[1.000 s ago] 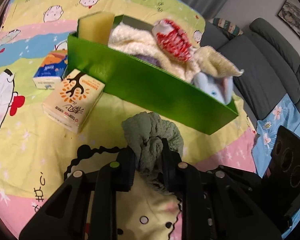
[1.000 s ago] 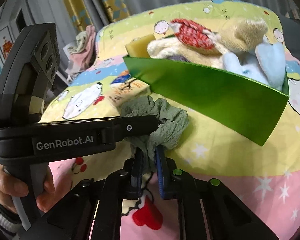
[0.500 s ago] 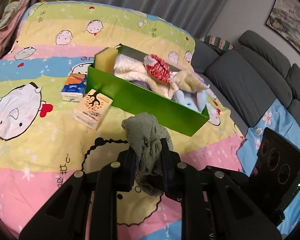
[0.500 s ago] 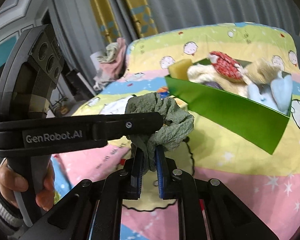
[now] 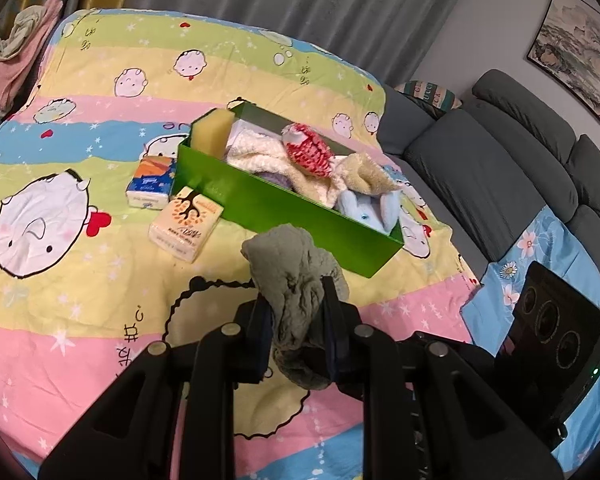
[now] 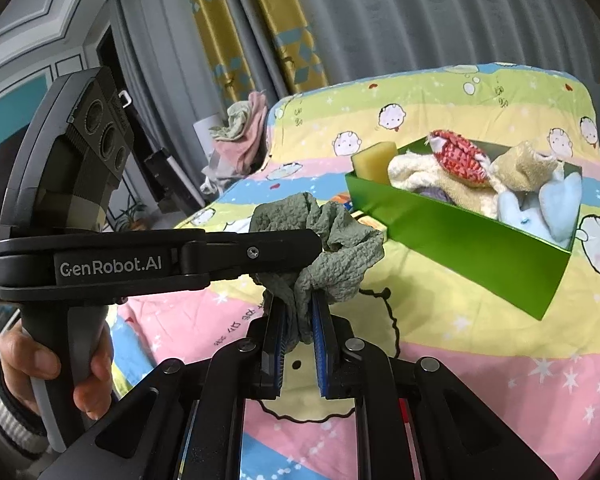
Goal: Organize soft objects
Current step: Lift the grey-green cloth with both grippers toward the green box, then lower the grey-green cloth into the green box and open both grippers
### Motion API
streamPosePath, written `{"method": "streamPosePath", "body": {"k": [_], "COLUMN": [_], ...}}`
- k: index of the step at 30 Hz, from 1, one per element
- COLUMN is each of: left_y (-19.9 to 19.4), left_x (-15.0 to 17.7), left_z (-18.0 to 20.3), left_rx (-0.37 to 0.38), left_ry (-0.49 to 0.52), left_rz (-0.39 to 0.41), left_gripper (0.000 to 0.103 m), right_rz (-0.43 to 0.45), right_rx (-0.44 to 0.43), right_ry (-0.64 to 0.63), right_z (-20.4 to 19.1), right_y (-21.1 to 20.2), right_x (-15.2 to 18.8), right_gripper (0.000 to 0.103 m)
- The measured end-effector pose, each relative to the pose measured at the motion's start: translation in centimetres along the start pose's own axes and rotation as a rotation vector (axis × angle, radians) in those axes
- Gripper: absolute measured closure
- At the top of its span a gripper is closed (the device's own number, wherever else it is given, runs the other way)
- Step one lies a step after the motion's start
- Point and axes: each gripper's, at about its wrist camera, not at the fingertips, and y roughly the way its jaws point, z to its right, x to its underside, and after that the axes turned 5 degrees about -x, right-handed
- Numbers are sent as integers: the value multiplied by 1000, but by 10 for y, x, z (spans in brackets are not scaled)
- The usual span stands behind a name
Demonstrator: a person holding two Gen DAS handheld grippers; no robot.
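Observation:
A crumpled grey-green cloth (image 5: 296,280) hangs in the air above the bed, held by both grippers. My left gripper (image 5: 296,300) is shut on it, and my right gripper (image 6: 298,304) is shut on it from the other side (image 6: 324,248). Beyond it stands a green box (image 5: 284,204) holding a yellow sponge (image 5: 212,132), cream towels (image 5: 260,156), a red-and-white item (image 5: 310,150) and a light blue plush (image 5: 370,210). The box also shows in the right wrist view (image 6: 460,236).
Two tissue packs, one blue-orange (image 5: 150,182) and one cream-orange (image 5: 186,222), lie on the cartoon-print bedspread (image 5: 80,280) left of the box. A grey sofa (image 5: 500,172) stands at the right. Pink and green clothes (image 6: 240,140) are piled past the bed's far corner.
Both grippers have lifted the grey-green cloth up off the bedspread and pulled back, so the box now looks smaller and farther away.

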Motion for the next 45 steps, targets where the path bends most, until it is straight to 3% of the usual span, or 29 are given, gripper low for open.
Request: {"method": "streamPosePath", "body": {"k": [10, 22, 34, 45], "left_y": [-11, -4, 50, 121], "left_x": [-26, -87, -134, -178], "left_z": [16, 54, 76, 68], "left_rx": [25, 60, 85, 45], "left_ry": [39, 143, 161, 105], "left_rz": [29, 39, -32, -108], "left_gripper": [83, 83, 83, 84], "right_rz": [77, 174, 144, 73], "right_rx": [37, 68, 195, 241], "right_ry": [-20, 21, 41, 121], "right_z": [-6, 22, 69, 129], "right_y": [-18, -42, -39, 2], "right_x": [-19, -69, -110, -141], "right_gripper": [89, 89, 89, 89]}}
